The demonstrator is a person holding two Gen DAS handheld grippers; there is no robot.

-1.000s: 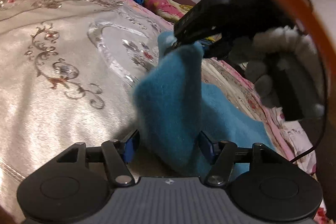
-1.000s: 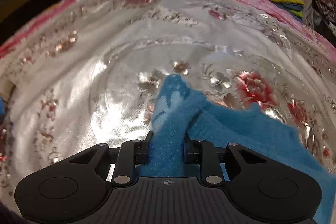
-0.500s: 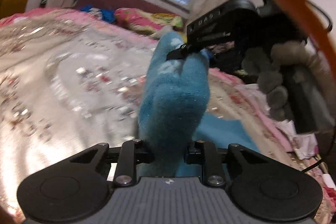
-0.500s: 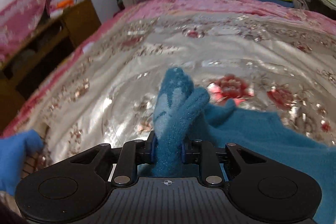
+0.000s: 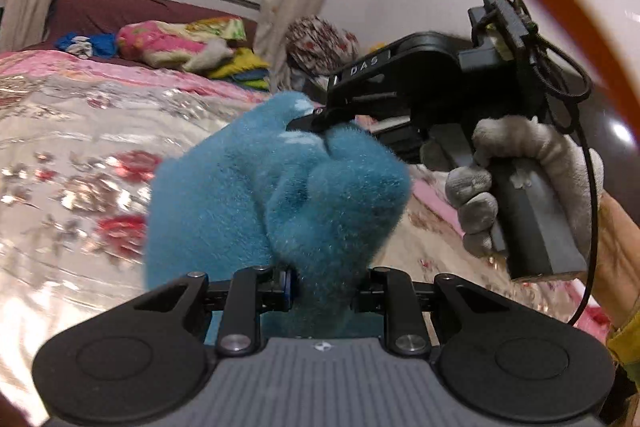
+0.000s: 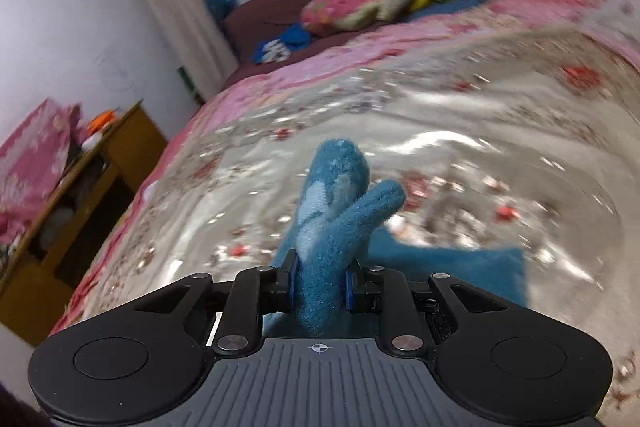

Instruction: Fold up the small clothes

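- The left gripper (image 5: pixel 324 287) is clamped on a fluffy blue garment (image 5: pixel 276 195), its jaws drawn narrow with a thick bunch of the fabric pinched between them.
- The right gripper (image 6: pixel 320 287) pinches another bunch of the same garment (image 6: pixel 332 223), which sticks up past its jaws.
- From the left wrist view, the right gripper (image 5: pixel 316 119) bites the cloth's top edge, a gloved hand (image 5: pixel 520 183) wrapped round its handle.
- The garment hangs raised between the two tools, above a shiny floral bedspread (image 6: pixel 480 131); a flat blue part (image 6: pixel 460 267) trails lower, near the bed.
- Pillows (image 6: pixel 360 3) lie piled by the window.
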